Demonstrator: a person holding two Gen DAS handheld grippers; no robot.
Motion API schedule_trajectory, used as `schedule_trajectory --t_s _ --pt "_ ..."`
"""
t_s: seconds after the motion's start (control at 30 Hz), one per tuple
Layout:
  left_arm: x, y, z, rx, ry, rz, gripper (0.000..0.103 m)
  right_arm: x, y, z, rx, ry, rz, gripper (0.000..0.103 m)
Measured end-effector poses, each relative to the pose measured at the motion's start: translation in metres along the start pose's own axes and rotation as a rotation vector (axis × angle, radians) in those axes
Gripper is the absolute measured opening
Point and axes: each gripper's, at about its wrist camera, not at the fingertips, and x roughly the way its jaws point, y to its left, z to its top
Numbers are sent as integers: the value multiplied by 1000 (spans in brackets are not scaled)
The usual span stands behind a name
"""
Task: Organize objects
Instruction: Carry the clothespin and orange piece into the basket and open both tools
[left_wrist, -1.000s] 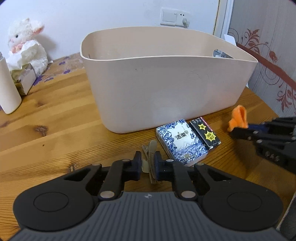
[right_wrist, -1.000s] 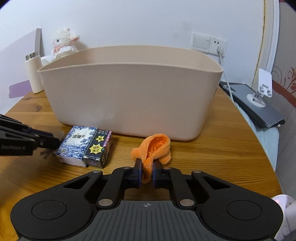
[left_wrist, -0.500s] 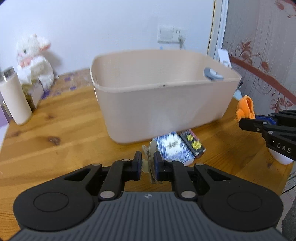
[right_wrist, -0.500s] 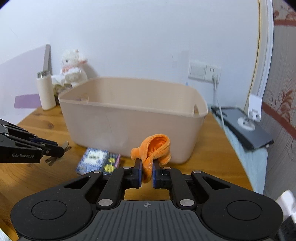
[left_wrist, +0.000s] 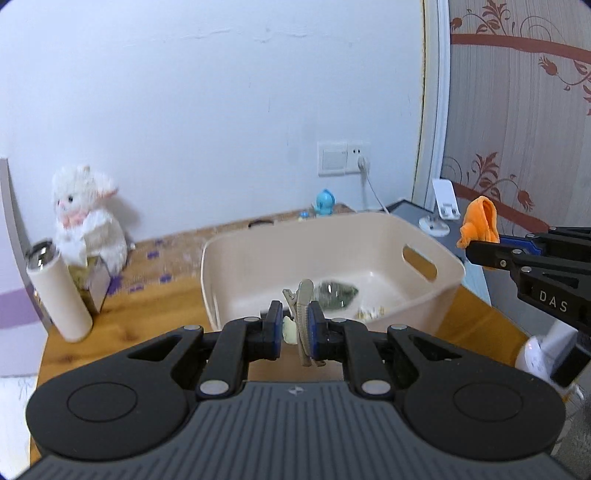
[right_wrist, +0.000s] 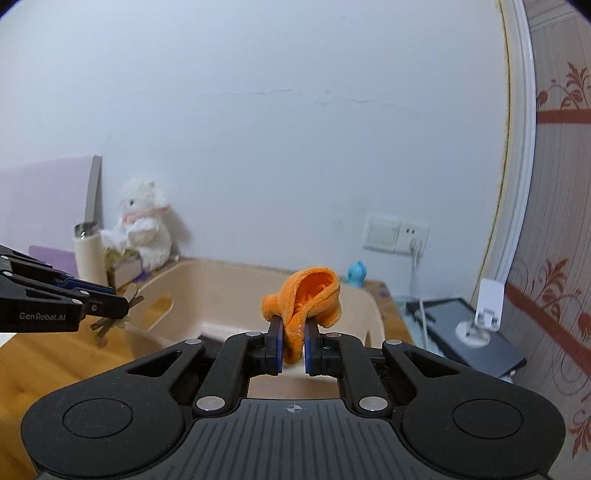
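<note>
I am holding a stiff, light hair clip (left_wrist: 303, 317) pinched mid-length in my left gripper (left_wrist: 295, 328) above the bin (left_wrist: 424, 295); my right gripper (right_wrist: 293, 347) is squeezing a soft orange cloth (right_wrist: 306, 299), limp and light, over the bin's near edge.

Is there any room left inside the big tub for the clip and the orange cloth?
Yes. The beige plastic tub has bare floor along its back, below the handle slot. The near floor is crowded by a blurry green thing and small bits. The left gripper holds the tan hair clip; the right gripper holds the orange fleece cloth.
</note>
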Motion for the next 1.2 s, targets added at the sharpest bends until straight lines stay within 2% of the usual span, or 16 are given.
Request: schedule_trajectory --t_s 0.17,0.37,0.47,0.67,0.77,0.87,0.9,0.97,1.0,1.03,1.07,1.13,1.2 --pt "27 -8 24 32 5 30 16 24 -9 18 6 -6 -16 10" --pt "75 -11 39 25 72 63 16 55 -12 21 0 33 -24 10" --pt "99 -15 36 32 124 81 16 81 -12 16 -2 83 -33 10" --pt "137 -24 21 25 224 111 16 108 -9 1 -19 165 -46 10" --pt "150 -25 14 27 264 122 16 124 -7 -14 -35 236 -53 10" --pt "156 -24 10 25 298 124 17 130 -8 -18 -28 269 -49 14" --pt "157 -24 9 22 304 123 17 130 -8 -17 -28 270 -51 19" --pt "155 -22 9 12 304 120 20 128 -8 -16 -26 264 -56 31" --pt "153 -21 9 6 300 117 27 126 -8 -14 -25 262 -56 41" --pt "150 -21 10 1 293 118 42 122 -8 -13 -25 254 -56 48" --pt "145 -20 10 1 280 120 58 118 -7 -12 -29 242 -57 50" --pt "134 -20 12 7 249 128 69 110 -6 -9 -38 222 -62 57" --pt "122 -19 15 5 229 129 72 101 -7 -5 -39 201 -71 63"
